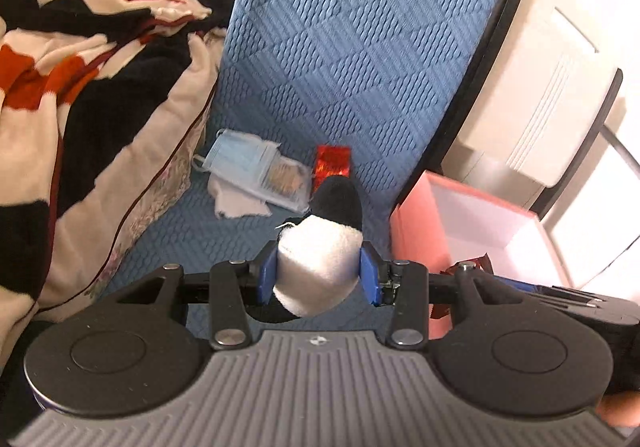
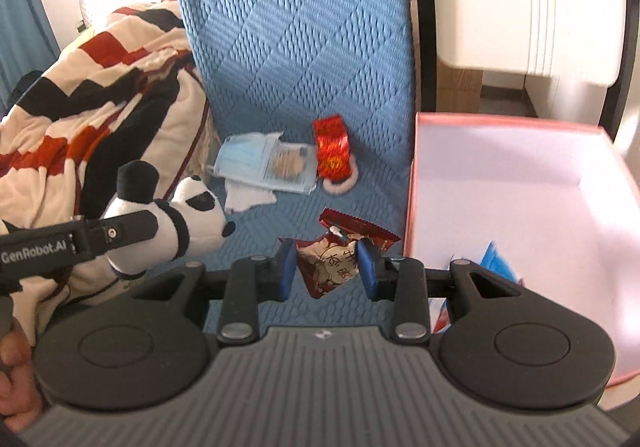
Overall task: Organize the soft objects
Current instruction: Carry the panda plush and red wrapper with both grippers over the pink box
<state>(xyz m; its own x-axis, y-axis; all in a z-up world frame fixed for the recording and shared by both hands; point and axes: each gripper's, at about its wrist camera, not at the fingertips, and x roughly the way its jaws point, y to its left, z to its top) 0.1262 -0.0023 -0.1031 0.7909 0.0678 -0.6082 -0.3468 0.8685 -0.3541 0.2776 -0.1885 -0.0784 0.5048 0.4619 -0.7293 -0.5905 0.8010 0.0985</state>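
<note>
Left wrist view shows the left gripper (image 1: 319, 274) clamped on a panda toy (image 1: 320, 263), its blue pads pressed into the white plush body, the toy lifted clear of the blue mattress (image 1: 360, 47). From the right wrist view the same toy (image 2: 188, 223) hangs off the bed, beside the striped blanket (image 2: 100, 95) that covers the left part of the mattress. The right gripper (image 2: 327, 270) is closed on a brown snack packet (image 2: 330, 265), also held up off the surface.

A pink box (image 2: 416, 183) stands against the right edge of the mattress. It looks nearly bare inside; only something blue and white lies in its near corner, too cut off to name.

Left on the mattress, toward its middle and near the blanket's edge, are a face mask (image 2: 244, 159), a clear packet with biscuits (image 2: 290, 167), a white cloth (image 2: 246, 199), a red packet (image 2: 332, 151) and another red wrapper (image 2: 360, 229) closer in.

By my reading the sorting is at an early stage: two items are in hand but not yet put away, and several remain loose on the bed.
</note>
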